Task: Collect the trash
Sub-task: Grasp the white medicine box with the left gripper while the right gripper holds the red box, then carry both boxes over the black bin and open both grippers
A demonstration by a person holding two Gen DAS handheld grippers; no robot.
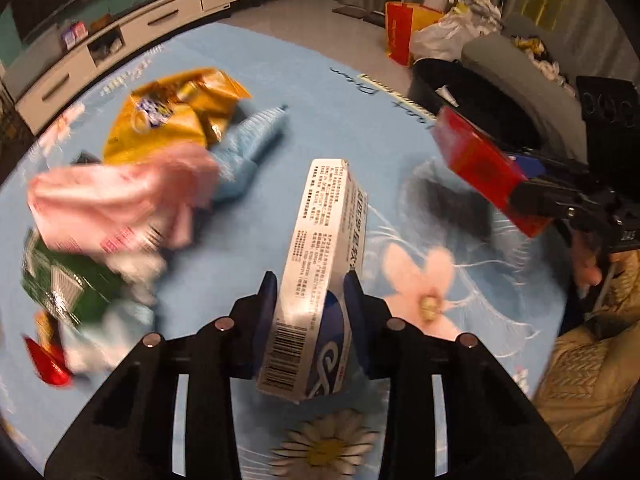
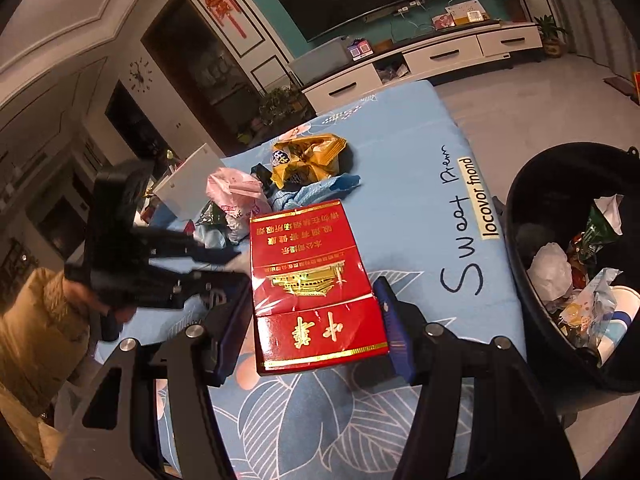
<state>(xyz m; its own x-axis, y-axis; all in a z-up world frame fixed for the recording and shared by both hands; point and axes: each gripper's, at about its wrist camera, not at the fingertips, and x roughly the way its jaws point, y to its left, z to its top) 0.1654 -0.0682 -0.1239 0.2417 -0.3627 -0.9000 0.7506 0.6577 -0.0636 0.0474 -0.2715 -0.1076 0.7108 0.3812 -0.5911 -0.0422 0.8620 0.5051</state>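
Note:
My left gripper (image 1: 310, 300) is shut on a white and blue carton (image 1: 324, 248), held above the blue floral cloth (image 1: 340, 100). My right gripper (image 2: 312, 308) is shut on a red cigarette carton (image 2: 308, 276); it also shows in the left wrist view (image 1: 480, 168), off to the right near the bin. A black trash bin (image 2: 524, 248) with wrappers inside stands at the right edge of the cloth. A pile of trash lies on the cloth: a yellow wrapper (image 1: 168, 120), a pink bag (image 1: 120, 196), a blue cloth piece (image 1: 256, 136), a green pack (image 1: 60, 284).
A white TV cabinet (image 1: 152, 16) runs along the far wall. A red and yellow paper bag (image 1: 400, 32) and white plastic bags (image 1: 452, 32) stand on the floor beyond the bin. A grey sofa (image 1: 532, 76) is at the right. A white board (image 2: 188, 184) stands behind the pile.

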